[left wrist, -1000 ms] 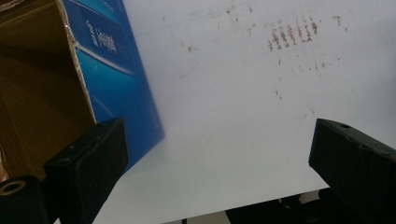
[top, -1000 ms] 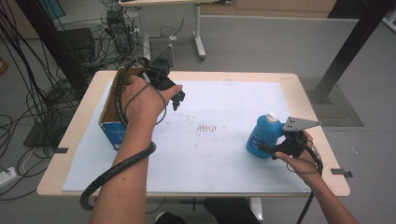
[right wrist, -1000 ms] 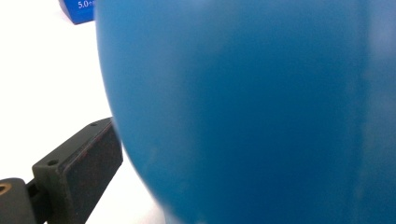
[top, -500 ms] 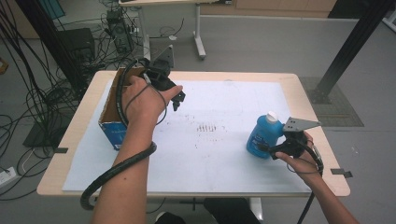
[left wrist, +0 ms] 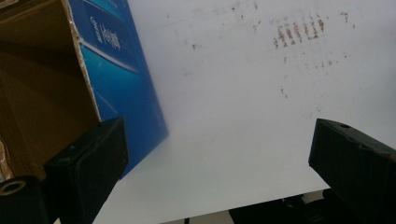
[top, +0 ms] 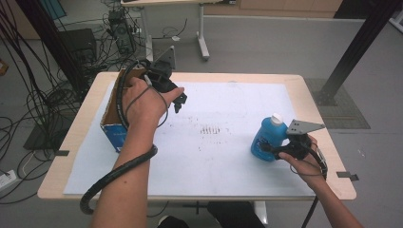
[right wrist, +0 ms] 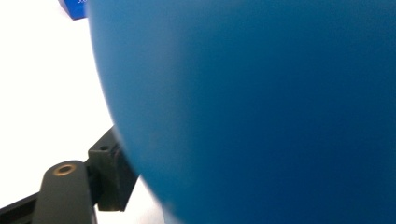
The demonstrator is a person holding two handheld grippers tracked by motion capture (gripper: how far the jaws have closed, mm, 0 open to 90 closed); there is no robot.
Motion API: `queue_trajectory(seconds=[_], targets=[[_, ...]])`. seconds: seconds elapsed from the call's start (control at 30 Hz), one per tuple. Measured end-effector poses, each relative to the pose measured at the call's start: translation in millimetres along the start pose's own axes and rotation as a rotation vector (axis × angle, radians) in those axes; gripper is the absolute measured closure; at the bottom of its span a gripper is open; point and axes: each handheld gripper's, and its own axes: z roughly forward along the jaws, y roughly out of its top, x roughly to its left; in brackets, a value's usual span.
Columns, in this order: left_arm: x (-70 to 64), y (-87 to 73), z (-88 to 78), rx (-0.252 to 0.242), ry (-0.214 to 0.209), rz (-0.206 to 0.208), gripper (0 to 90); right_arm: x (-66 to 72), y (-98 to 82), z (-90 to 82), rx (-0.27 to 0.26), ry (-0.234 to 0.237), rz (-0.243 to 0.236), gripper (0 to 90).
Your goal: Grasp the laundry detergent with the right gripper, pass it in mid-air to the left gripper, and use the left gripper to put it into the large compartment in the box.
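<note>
Closing right hand-held gripper (top: 267,148) on blue bottle (top: 266,139) | left hand-held gripper (top: 179,100) open, hovering

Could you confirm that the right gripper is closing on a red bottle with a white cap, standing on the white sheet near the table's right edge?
Not quite: the bottle is blue, not red, as the high view shows. The rest holds: it has a white cap and stands on the white sheet near the table's right edge, and the right gripper has just been closing with the bottle between its jaws.
</note>
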Motion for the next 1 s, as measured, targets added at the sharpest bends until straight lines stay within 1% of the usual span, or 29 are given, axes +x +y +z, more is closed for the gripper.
queue_trajectory(seconds=[0.13,0.3,0.57,0.67,0.77,1.0], targets=[[0.3,-1.4,2.8,0.007,0.006,0.001,5.5,0.2,-0.1,-0.8,-0.003,-0.001,-0.002,28.7],[0.1,-1.2,2.2,0.008,0.011,0.004,5.5,0.1,0.4,-1.3,0.000,0.006,-0.006,38.6],[-1.7,-0.7,2.1,0.007,0.015,0.007,5.5,-1.2,-0.4,-1.5,-0.002,0.017,0.013,40.6],[-1.7,-0.9,1.8,0.004,0.016,0.007,5.5,-1.8,-0.3,-1.4,-0.001,0.022,0.013,41.1],[-1.8,-1.2,2.0,0.006,0.027,0.007,5.5,-2.0,-0.4,-1.4,-0.002,0.024,0.011,41.2],[-2.7,-0.9,0.2,0.004,0.027,0.010,5.5,-2.0,-0.9,-1.5,-0.006,0.024,0.010,41.6]])
